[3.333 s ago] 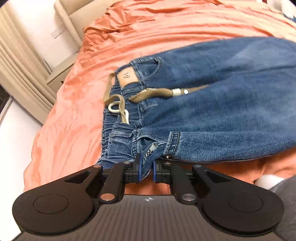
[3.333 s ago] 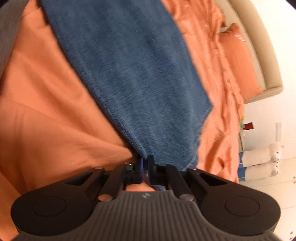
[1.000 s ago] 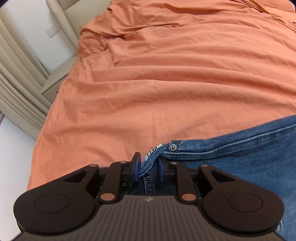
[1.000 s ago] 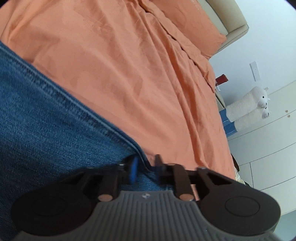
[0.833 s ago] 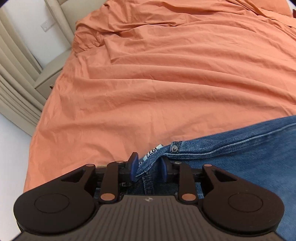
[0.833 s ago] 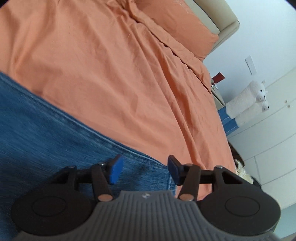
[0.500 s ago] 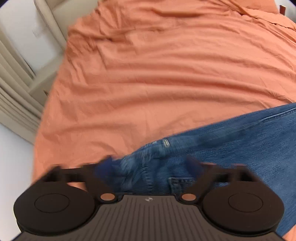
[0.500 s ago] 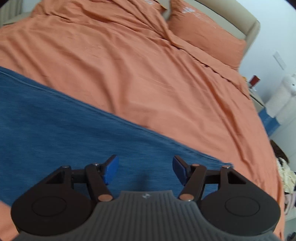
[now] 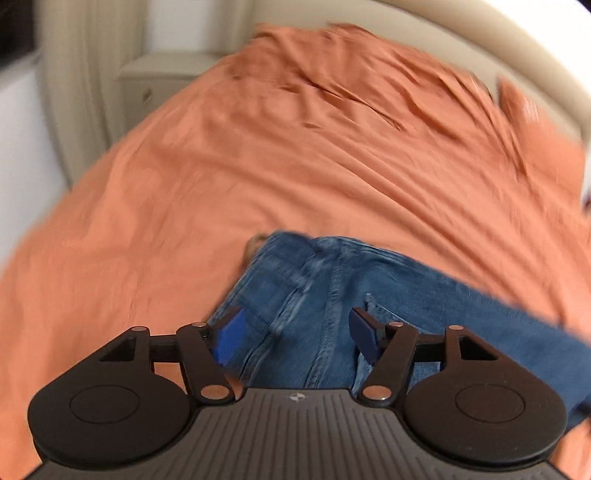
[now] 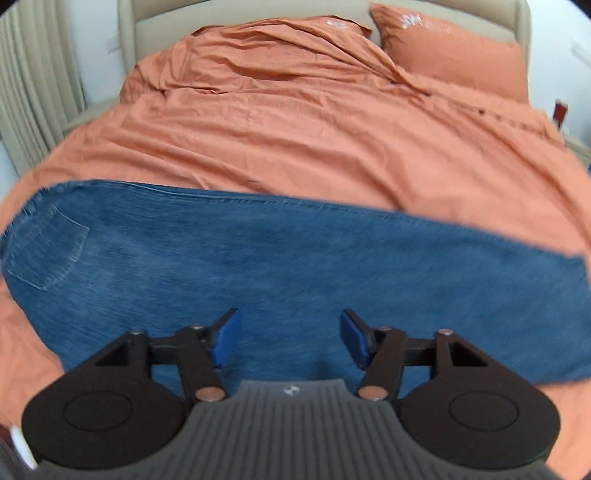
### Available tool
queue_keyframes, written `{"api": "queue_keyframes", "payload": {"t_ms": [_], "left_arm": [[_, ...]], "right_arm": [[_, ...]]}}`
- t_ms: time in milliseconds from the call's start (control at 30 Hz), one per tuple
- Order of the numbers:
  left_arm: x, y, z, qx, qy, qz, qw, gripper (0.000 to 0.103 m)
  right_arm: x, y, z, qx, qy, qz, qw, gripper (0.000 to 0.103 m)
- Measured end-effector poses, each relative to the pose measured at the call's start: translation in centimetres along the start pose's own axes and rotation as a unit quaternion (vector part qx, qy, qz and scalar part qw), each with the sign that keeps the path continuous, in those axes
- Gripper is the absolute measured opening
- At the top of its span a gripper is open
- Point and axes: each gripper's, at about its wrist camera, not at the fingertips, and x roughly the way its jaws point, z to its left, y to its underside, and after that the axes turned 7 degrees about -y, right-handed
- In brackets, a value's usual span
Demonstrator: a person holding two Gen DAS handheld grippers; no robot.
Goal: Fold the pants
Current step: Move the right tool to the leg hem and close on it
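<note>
The blue denim pants (image 10: 280, 266) lie flat across the orange bedspread (image 10: 295, 140), folded lengthwise, with a back pocket (image 10: 48, 251) at the left end. My right gripper (image 10: 290, 338) is open and empty, just above the pants' near edge. In the blurred left wrist view the waist end of the pants (image 9: 314, 280) lies below my left gripper (image 9: 295, 332), which is open and empty above it.
An orange pillow (image 10: 454, 55) and a beige headboard (image 10: 524, 22) are at the far end of the bed. A pale nightstand (image 9: 162, 85) and curtains (image 10: 33, 81) stand at the left of the bed.
Both grippers have opened and let go of the pants, which now lie flat on the bed. Both have drawn back and up; the left view is blurred from motion.
</note>
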Motion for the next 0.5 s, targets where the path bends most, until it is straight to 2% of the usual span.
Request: {"api": "queue_keyframes", "payload": {"t_ms": [67,167,267,367,433,467,500], "left_arm": [[0.7,1.5,2.6,-0.065,0.036,0.006,0.9972,0.077],[2.9,4.1,5.4,-0.153,0.080,0.017,0.9848,0.083],[5.8,6.4,7.0,-0.225,0.118,0.017,0.9670,0.083],[8.9,7.0,7.6,-0.285,0.148,0.020,0.9468,0.083],[10.3,6.8,7.8,-0.307,0.136,0.016,0.9417,0.072],[10.6,6.5,7.6,-0.307,0.130,0.011,0.9427,0.062],[10.5,6.0,7.2,-0.298,0.115,0.005,0.9475,0.046]], "right_arm": [[0.9,1.0,0.2,0.021,-0.006,-0.007,1.000,0.049],[2.1,1.7,0.7,0.038,-0.010,-0.017,0.999,0.049],[3.1,2.1,0.7,0.040,-0.018,-0.025,0.999,0.049],[4.1,2.4,0.5,0.037,-0.025,-0.023,0.999,0.049],[4.5,2.7,0.2,0.034,-0.025,-0.024,0.999,0.048],[4.8,2.7,0.1,0.031,-0.021,-0.023,0.999,0.048],[5.1,2.7,0.0,0.027,-0.017,-0.023,0.999,0.048]]}}
